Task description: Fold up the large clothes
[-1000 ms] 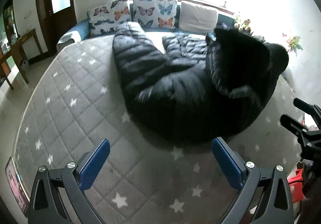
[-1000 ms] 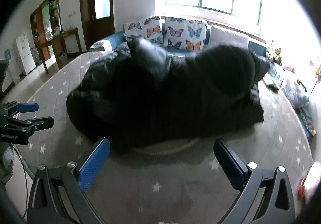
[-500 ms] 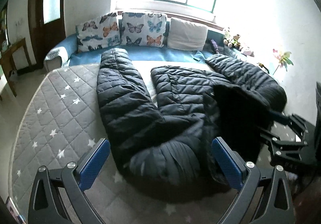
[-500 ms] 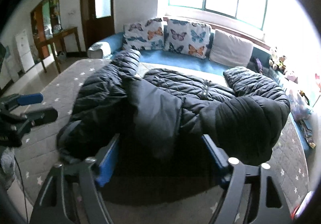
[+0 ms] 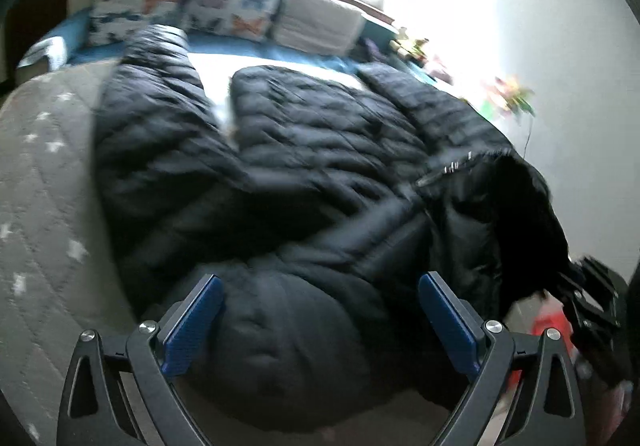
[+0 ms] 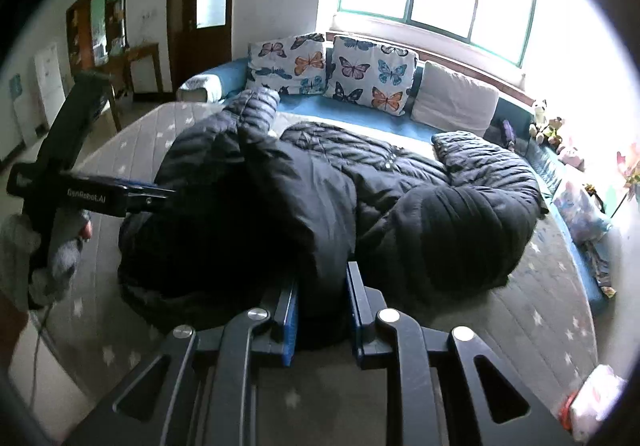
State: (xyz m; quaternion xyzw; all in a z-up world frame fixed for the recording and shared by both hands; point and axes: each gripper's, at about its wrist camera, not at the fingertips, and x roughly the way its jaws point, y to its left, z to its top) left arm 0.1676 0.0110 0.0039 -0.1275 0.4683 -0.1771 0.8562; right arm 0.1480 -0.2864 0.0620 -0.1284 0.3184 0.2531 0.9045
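Note:
A large black puffer jacket (image 5: 304, 166) lies spread on a grey star-patterned mattress (image 5: 36, 182), sleeves reaching toward the pillows. My left gripper (image 5: 320, 322) is open, its blue pads on either side of the jacket's near bulge. In the right wrist view, my right gripper (image 6: 322, 306) is shut on a lifted fold of the jacket (image 6: 304, 206) at its near edge. The left gripper's body (image 6: 80, 190) shows at the left there, against the jacket's side. The right gripper's body (image 5: 592, 302) shows at the right edge of the left wrist view.
Butterfly pillows (image 6: 328, 64) and a white pillow (image 6: 456, 102) line the blue bed head under the window. Soft toys (image 6: 548, 126) sit at the right. A door (image 6: 204, 6) and wooden table (image 6: 136, 62) stand at the left. A red object (image 5: 548, 330) lies beside the mattress.
My right gripper has closed on the jacket's near fold. My left gripper has moved in close over the jacket's near bulge; its view is blurred with motion.

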